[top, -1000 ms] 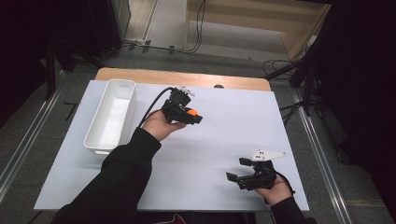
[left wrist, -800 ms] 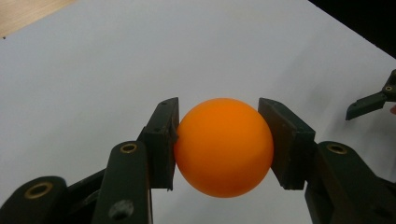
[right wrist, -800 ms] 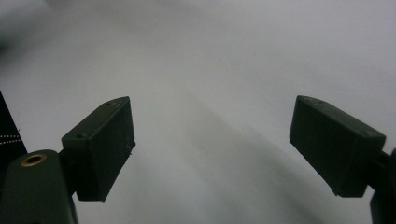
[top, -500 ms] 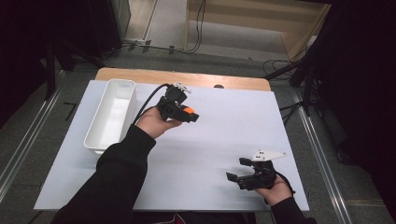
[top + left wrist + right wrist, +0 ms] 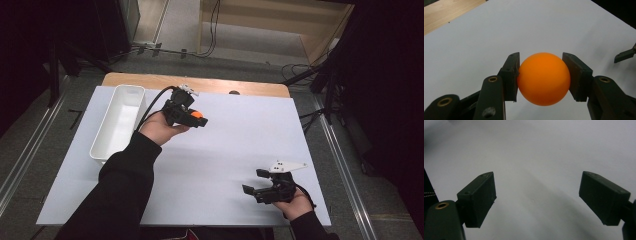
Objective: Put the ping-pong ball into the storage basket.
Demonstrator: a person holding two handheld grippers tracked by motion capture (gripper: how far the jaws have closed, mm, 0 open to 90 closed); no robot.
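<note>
The orange ball (image 5: 543, 78) is already clamped in the left gripper (image 5: 196, 118) jaws above the tabletop (image 5: 240, 150), its placing still ahead, perhaps in the white bin (image 5: 102, 145) at far left; the right gripper (image 5: 257, 184) rests open-jawed.

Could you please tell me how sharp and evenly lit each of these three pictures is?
High view: sharp on the white table, dark and murky round its edges. Left gripper view: the orange ball is crisp and evenly lit, with no hard glare, and the near claw parts are soft. Right gripper view: dim and greyish, with a broad soft shadow on the table between the open claw tips.

The left tool (image 5: 199, 119) with orange ball (image 5: 197, 114) drifted slightly toward the tray (image 5: 107, 145).
</note>
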